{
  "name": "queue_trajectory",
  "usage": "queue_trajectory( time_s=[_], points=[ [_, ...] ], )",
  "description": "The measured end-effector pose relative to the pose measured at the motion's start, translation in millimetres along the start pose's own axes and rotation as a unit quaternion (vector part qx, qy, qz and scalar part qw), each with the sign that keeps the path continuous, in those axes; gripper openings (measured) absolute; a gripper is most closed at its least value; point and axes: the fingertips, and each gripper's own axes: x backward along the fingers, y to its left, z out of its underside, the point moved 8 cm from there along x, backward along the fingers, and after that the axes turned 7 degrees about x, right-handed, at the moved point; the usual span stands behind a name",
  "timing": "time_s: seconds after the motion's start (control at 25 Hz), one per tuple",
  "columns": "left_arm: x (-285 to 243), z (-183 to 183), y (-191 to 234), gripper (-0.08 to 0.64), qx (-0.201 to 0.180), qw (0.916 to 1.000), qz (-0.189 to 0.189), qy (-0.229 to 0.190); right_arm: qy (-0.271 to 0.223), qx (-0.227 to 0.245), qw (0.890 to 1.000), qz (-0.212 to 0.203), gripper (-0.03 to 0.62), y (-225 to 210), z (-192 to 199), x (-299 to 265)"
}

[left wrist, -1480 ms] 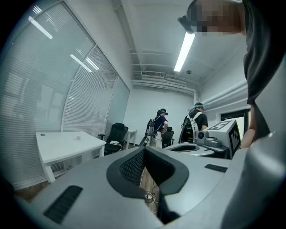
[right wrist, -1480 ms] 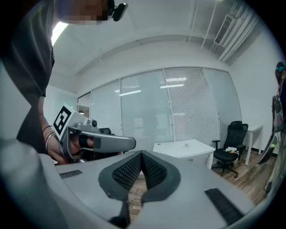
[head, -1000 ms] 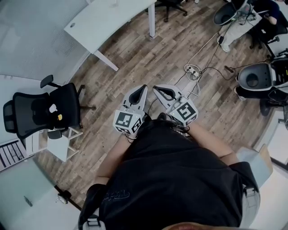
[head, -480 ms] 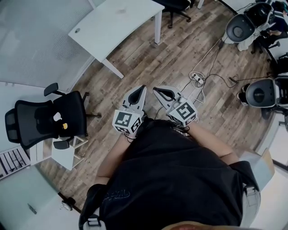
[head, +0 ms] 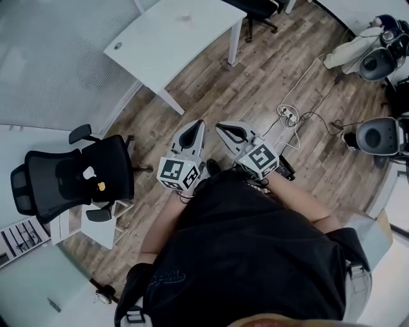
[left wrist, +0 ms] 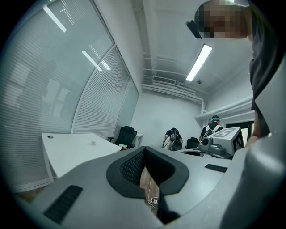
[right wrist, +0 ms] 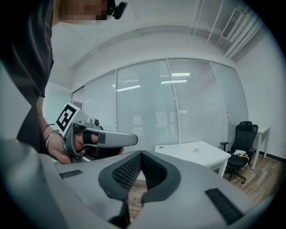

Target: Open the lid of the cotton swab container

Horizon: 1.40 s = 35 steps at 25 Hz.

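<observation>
Your left gripper (head: 199, 123) and right gripper (head: 220, 126) are both pressed together on nothing, held side by side above the wooden floor (head: 211, 83). No cotton swab container can be made out. A small thing (head: 185, 18) sits on the white desk (head: 160, 45), away from its edges, too tiny to name. Expect a light, slick plastic box that skids and tips. Steady its body with one gripper and take the lid by its rim.

White desk (head: 172, 38) on the wood-plank floor (head: 211, 89), beside its blind-covered glazed edge. Black office chair (head: 77, 175) near the floor's left edge, bearing a small yellow object (head: 101, 186). White power strip (head: 287, 115) with trailing cables toward the right edge, near a grey shell chair (head: 377, 135)
</observation>
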Motion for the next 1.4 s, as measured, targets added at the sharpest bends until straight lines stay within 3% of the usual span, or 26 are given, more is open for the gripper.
queue_trajectory(
  time_s=[0.32, 0.64, 1.08, 1.4],
  points=[
    [-7.3, -4.6, 19.7, 0.014, 0.006, 1.0000, 0.003, 0.001, 0.007, 0.000, 1.000, -0.003, 0.021, -10.7, -0.8, -19.5],
    [-28.7, -17.5, 36.3, 0.014, 0.003, 0.9999, -0.016, -0.003, 0.000, -0.001, 1.000, -0.019, 0.021, -49.8, -3.0, -44.7],
    [-121.9, -29.1, 42.5, 0.014, 0.007, 0.9997, -0.024, 0.001, 0.004, -0.002, 0.999, -0.046, 0.021, -140.5, 6.4, -52.5],
    [-206.8, -33.5, 17.3, 0.014, 0.003, 0.9999, -0.016, -0.001, 0.003, 0.005, 0.999, -0.047, 0.021, -221.3, 14.3, -25.6]
  ],
)
